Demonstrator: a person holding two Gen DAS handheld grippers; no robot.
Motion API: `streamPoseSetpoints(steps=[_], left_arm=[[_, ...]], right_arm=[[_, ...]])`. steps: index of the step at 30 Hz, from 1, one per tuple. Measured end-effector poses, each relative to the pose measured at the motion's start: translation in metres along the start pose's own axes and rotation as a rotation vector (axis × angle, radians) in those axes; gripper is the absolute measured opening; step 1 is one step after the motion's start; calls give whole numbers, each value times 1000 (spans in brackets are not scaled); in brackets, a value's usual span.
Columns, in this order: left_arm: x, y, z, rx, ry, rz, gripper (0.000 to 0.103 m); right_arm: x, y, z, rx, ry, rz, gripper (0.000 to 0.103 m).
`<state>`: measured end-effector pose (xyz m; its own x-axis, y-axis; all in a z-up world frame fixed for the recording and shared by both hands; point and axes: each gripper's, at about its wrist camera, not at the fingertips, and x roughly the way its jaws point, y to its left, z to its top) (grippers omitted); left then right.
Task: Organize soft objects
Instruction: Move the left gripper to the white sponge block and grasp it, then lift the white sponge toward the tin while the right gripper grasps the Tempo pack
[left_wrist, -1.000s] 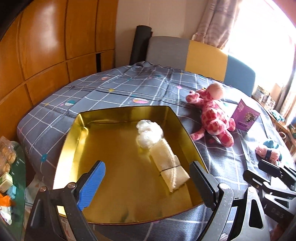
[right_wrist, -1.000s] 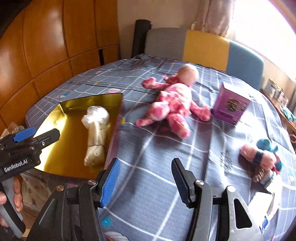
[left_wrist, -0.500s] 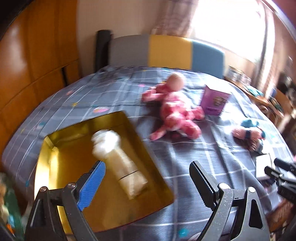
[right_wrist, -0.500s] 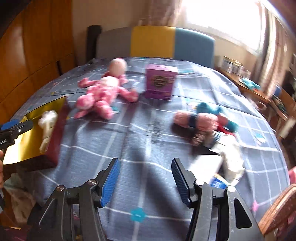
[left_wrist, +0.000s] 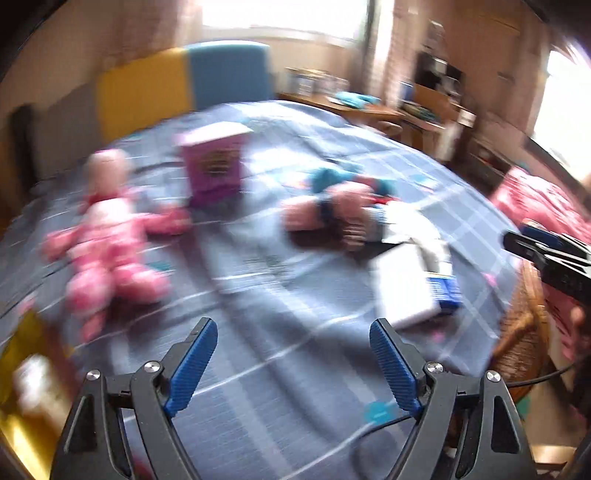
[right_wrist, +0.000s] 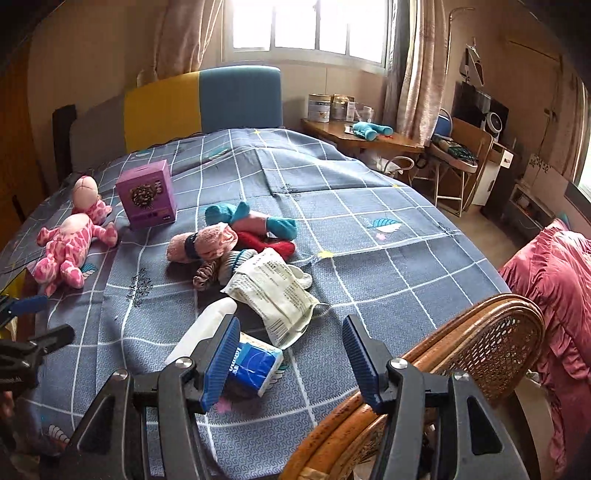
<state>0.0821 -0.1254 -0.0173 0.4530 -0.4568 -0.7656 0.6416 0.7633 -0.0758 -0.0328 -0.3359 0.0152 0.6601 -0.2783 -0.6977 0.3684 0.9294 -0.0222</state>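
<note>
A pink spotted plush doll (right_wrist: 70, 236) lies on the grey checked bedspread (right_wrist: 369, 229), left of a heap of socks and small soft toys (right_wrist: 229, 240). In the blurred left wrist view the doll (left_wrist: 107, 240) and the heap (left_wrist: 340, 210) lie beyond my left gripper (left_wrist: 292, 326). Its jaws are closing with nothing between them. My right gripper (right_wrist: 291, 323) hangs open over the bedspread's near edge and holds nothing. A blue tissue pack (right_wrist: 255, 363) lies just behind its left finger. The gold tray (left_wrist: 22, 387) shows only at the lower left.
A purple box (right_wrist: 146, 194) stands behind the doll. A white crinkled packet (right_wrist: 273, 291) and a white flat thing (right_wrist: 201, 330) lie near the tissues. A wicker chair back (right_wrist: 480, 354) rises under the right gripper, with pink bedding (right_wrist: 554, 277) to the right. A desk stands by the window.
Both views have swung right, away from the gold tray and its rolled cloth towards the sock heap and the chair. The left jaws stand slightly narrower.
</note>
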Motion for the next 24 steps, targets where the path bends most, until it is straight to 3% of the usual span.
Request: streamPoseSetpoints(steps=[5,9,15,18,24], left_arm=[[52,-36,23,-20,93,-188,86],[85,-49,30,-66,166,-278,87],[118,-56,32,-133,233,-342,83],[132,-62,29,-137,262,-361,54],[108,-55,23,-125,189,-361,51]], right_arm=[[0,-8,-3,0,3,-3,59],[5,-14,-6,12,15,-4,59],[8,-22,-9,26,26,-5,59],[10,-24,-10,29,30,-7,59],[16,-22,3,-30,63,85,59]])
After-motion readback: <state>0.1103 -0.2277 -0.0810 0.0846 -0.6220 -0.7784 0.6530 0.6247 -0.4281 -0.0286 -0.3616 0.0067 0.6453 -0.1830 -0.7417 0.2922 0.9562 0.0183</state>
